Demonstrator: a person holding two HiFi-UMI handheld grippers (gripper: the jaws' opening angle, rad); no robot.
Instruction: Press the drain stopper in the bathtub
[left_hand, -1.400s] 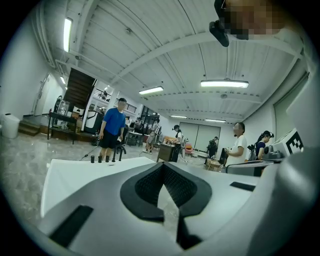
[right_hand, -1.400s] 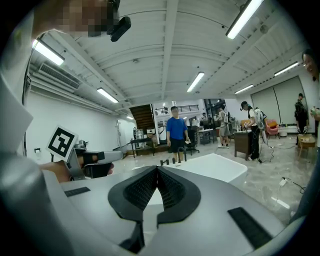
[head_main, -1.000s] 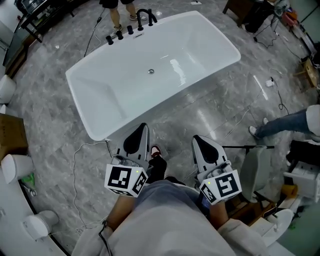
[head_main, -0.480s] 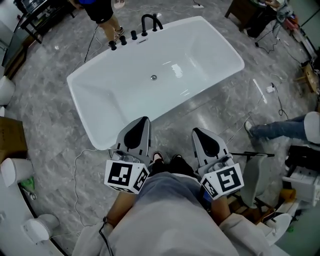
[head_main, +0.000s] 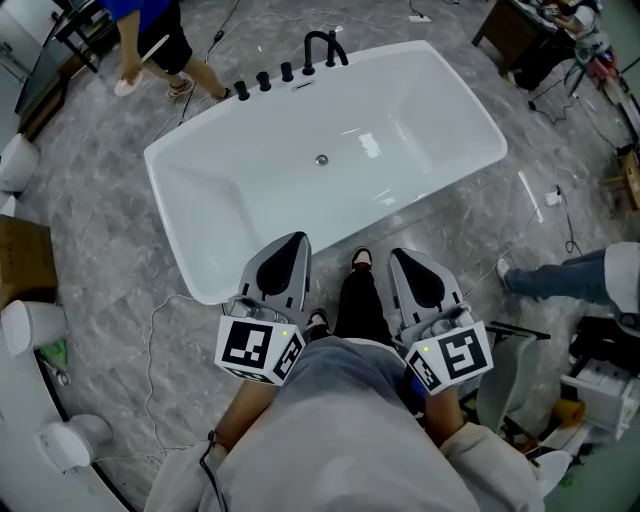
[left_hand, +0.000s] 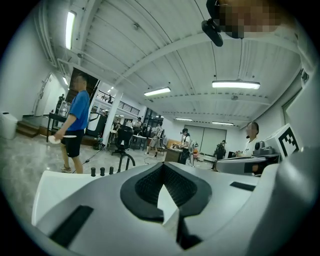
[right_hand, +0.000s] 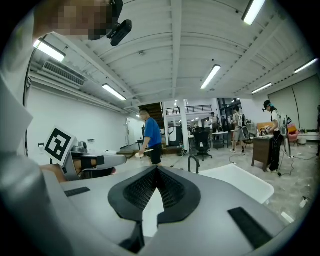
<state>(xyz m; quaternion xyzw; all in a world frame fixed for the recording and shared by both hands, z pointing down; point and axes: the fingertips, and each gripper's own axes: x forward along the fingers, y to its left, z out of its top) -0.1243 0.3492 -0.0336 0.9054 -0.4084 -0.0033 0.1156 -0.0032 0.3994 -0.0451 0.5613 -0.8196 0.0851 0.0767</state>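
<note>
A white freestanding bathtub (head_main: 240, 225) stands on the grey floor ahead of me in the head view. Its small round metal drain stopper (head_main: 321, 159) sits in the middle of the tub bottom. A black faucet (head_main: 325, 46) and several black knobs line the far rim. My left gripper (head_main: 293, 245) and right gripper (head_main: 402, 260) are held side by side near my waist, short of the tub's near rim, both shut with nothing in them. In the left gripper view the left gripper (left_hand: 162, 165) points over the tub rim; the right gripper (right_hand: 156, 169) does likewise.
A person in a blue shirt (head_main: 150, 40) walks beyond the tub's far left corner. Another person's leg (head_main: 560, 275) is at the right. A cardboard box (head_main: 20, 265) and white fixtures (head_main: 25, 335) line the left. Cables (head_main: 160, 310) trail over the floor.
I have stepped closer to the tub; one of my feet now shows between the grippers. The person in blue has walked left along the far side. Both grippers stay shut.
</note>
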